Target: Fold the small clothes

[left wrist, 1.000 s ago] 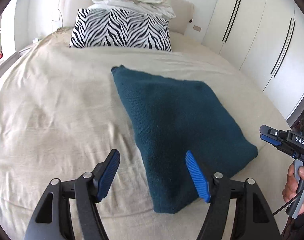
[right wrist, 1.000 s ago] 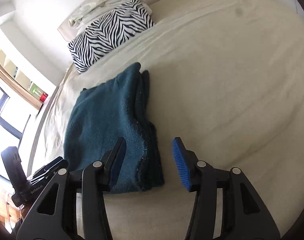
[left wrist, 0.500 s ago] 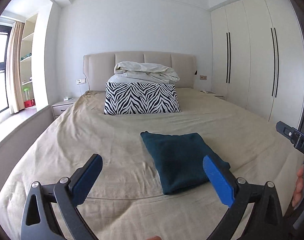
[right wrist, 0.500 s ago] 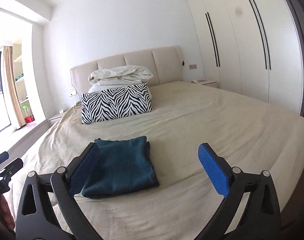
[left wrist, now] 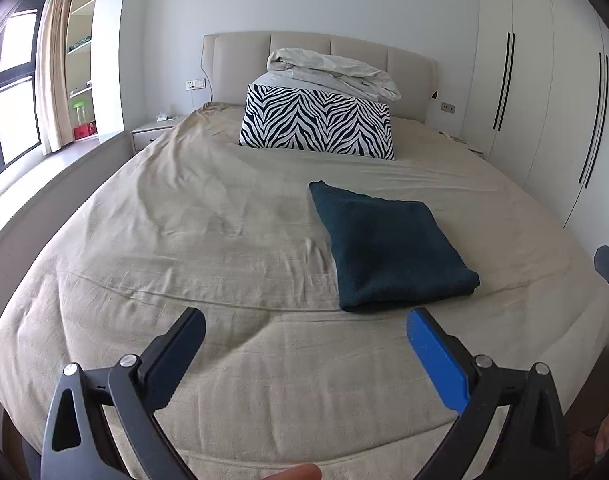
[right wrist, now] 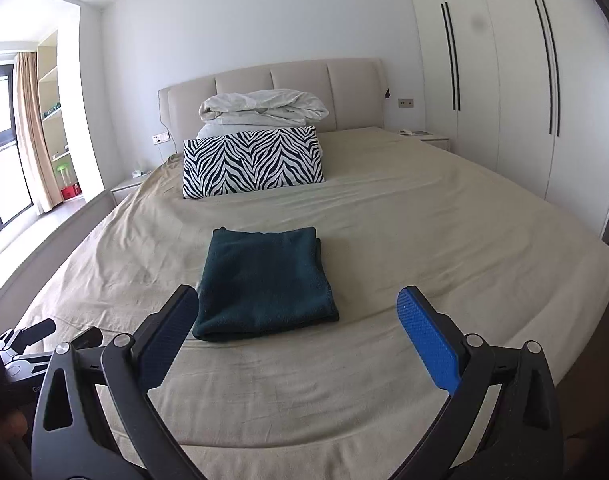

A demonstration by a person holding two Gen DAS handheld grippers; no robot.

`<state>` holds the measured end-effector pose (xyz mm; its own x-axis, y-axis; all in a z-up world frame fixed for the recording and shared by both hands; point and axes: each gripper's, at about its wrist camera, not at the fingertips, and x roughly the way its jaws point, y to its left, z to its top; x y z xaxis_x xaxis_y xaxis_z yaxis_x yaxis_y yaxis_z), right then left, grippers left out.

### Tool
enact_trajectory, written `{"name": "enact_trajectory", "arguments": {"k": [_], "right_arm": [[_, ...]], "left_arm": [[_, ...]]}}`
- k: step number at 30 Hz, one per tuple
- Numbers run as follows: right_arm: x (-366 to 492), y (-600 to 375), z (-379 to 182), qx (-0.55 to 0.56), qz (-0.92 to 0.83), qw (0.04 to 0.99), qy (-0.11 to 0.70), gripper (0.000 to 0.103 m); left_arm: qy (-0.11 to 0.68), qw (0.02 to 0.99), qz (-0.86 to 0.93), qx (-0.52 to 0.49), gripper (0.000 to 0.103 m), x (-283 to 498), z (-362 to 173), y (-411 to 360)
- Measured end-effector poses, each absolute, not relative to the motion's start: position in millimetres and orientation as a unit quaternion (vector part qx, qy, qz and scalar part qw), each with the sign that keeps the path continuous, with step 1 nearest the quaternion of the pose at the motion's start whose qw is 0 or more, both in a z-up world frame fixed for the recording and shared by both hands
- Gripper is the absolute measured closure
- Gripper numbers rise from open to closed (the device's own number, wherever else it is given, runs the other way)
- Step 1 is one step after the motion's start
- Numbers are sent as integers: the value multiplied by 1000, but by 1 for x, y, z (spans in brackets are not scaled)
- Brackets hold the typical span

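Note:
A dark teal fleece garment lies folded into a flat rectangle on the beige bed sheet, toward the foot of the bed. In the right wrist view the same folded garment sits straight ahead. My left gripper stands wide open above the foot of the bed, short of the garment and to its left, with nothing between its fingers. My right gripper is also wide open, held back from the garment's near edge and holding nothing.
A zebra-striped pillow and a crumpled white duvet rest against the padded headboard. White wardrobes line the right wall. A window ledge runs along the left. A bedside table stands at the far left.
Both grippers have opened wide and pulled back and up from the garment. The folded garment lies where it was on the sheet.

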<state>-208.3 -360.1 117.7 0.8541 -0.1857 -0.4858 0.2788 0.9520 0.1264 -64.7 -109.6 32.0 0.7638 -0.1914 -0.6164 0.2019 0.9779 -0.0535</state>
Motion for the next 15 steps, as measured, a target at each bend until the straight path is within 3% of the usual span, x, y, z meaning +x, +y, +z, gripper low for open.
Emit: {"name": "enact_trajectory", "arguments": {"k": [15], "right_arm": [[-179, -378, 77, 60, -118, 951, 280, 1]], "left_arm": [[329, 940, -94, 5, 0, -67, 25, -117]]}}
